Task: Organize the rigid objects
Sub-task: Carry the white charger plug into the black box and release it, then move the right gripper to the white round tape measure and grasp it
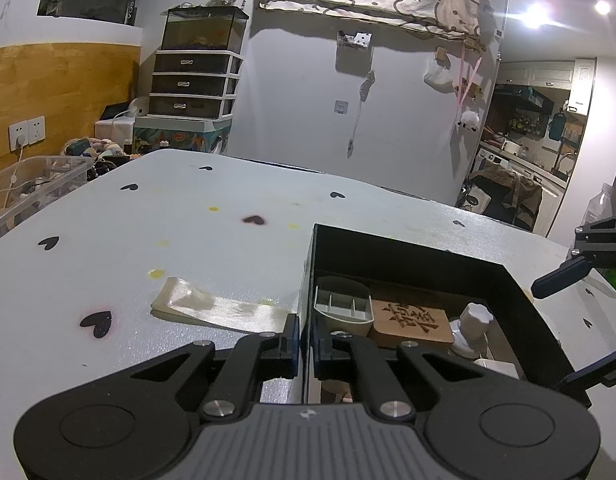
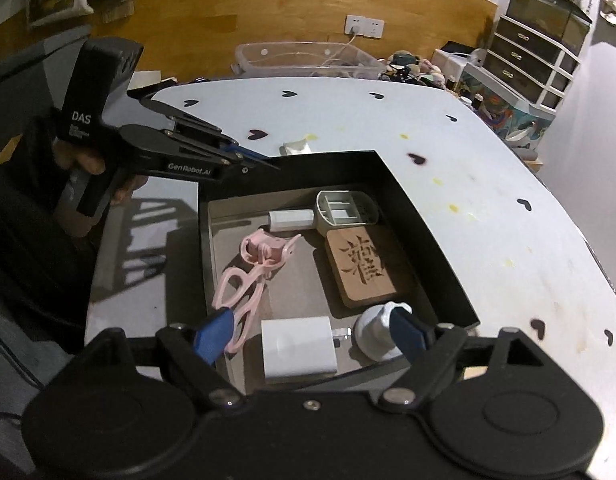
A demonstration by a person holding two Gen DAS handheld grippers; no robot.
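**Cream wedge lies outside the box, just ahead of the left fingers**

Left wrist view: cream wedge (image 1: 211,312) rests on the tabletop (image 1: 187,220), long axis crosswise, beside the black box (image 1: 408,246). Left gripper (image 1: 305,344) fingers pinch the box's wall.

Right wrist view: right gripper (image 2: 308,332) fingers spread above the box's contents; only the wedge's end shows.

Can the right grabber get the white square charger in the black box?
Probably yes. The right gripper is open, right above the white square charger in the black box, with nothing covering it; the left gripper pinches the far wall.
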